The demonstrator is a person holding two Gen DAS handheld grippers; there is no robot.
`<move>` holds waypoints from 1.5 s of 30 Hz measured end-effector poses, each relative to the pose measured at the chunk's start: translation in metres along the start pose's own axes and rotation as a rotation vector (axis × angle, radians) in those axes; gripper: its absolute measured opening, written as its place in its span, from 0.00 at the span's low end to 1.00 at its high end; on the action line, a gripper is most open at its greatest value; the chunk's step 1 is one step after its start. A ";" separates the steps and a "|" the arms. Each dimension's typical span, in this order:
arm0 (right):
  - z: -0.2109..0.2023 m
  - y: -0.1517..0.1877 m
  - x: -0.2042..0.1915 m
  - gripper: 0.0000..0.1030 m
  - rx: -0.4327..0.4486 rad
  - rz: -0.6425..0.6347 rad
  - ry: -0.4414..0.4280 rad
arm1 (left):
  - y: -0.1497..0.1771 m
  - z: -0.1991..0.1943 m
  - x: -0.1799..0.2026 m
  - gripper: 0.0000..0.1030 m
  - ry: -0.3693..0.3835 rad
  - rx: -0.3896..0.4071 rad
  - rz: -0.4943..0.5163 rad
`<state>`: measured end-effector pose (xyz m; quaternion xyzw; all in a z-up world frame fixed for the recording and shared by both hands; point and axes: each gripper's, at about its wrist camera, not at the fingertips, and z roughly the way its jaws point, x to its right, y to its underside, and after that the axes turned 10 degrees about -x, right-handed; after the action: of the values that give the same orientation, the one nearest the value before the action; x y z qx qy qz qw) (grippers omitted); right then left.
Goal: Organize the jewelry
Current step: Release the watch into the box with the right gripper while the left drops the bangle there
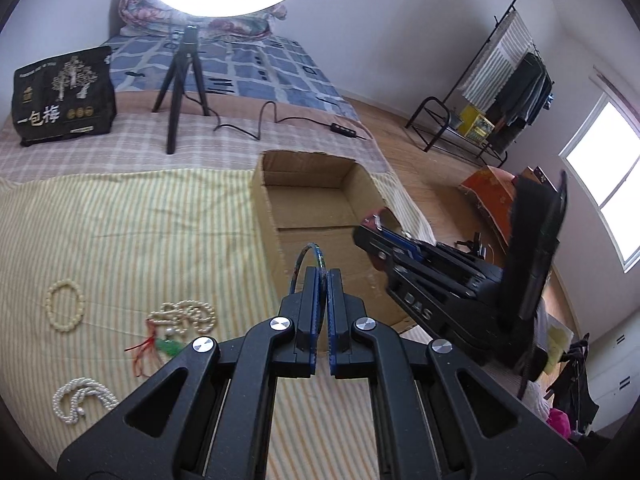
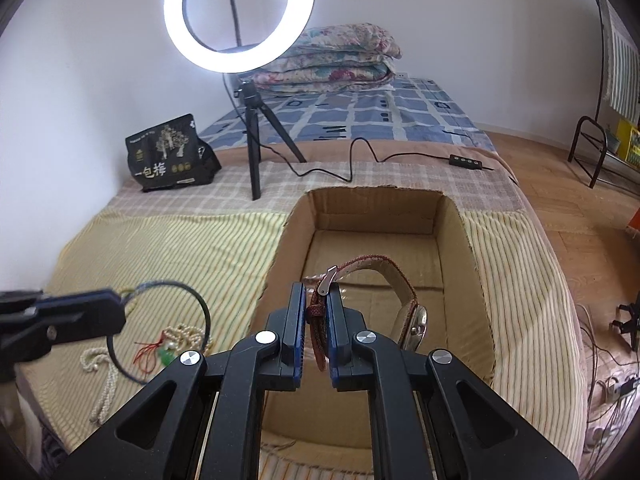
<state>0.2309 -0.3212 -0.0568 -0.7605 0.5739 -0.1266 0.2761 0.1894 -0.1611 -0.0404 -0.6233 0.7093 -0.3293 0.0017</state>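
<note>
We hold our left gripper (image 1: 323,276) with its blue pads pressed together on a thin dark bangle (image 1: 305,258), whose hoop arcs up and to the left of the fingertips; from the right wrist view the same bangle (image 2: 160,330) hangs as a full ring from that gripper (image 2: 120,300), above the striped cloth and beside the box's left wall. Our right gripper (image 2: 316,300) pinches the reddish woven strap of a wristwatch (image 2: 400,308), near the metal buckle, and the strap loops forward so that the watch case hangs to the right of the fingers, over the inside of the open cardboard box (image 2: 464,248). From the left wrist view that gripper (image 1: 370,226) reaches in from the right above the same cardboard box (image 1: 264,208), whose bare floor shows beneath it. The box sits on a yellow striped cloth (image 1: 140,220) spread over the bed. Left of the box, on that cloth, the rest of the jewelry lies apart from one another: a cream bead bracelet (image 1: 65,306) farthest back, a heap of pearl strands with a green pendant and red cord (image 1: 180,326) nearer the gripper, and a coiled white pearl necklace (image 1: 82,400) closest to us. Further back on the bed stand a ring light (image 2: 239,16) on a small black tripod (image 2: 256,140) and a black printed bag (image 2: 170,154).
</note>
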 end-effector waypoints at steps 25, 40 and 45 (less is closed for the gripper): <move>0.049 -0.034 0.049 0.14 -0.052 0.072 -0.003 | 0.002 0.058 0.045 0.01 -0.021 -0.075 0.076; 0.018 -0.040 0.045 0.55 0.007 0.092 0.087 | 0.009 0.037 0.039 0.29 -0.059 -0.050 0.106; 0.003 -0.039 0.037 0.55 0.018 0.083 0.106 | 0.014 0.022 0.039 0.29 -0.066 -0.033 0.116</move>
<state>0.2755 -0.3475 -0.0418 -0.7258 0.6175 -0.1603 0.2573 0.1778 -0.2054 -0.0481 -0.5914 0.7492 -0.2963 0.0339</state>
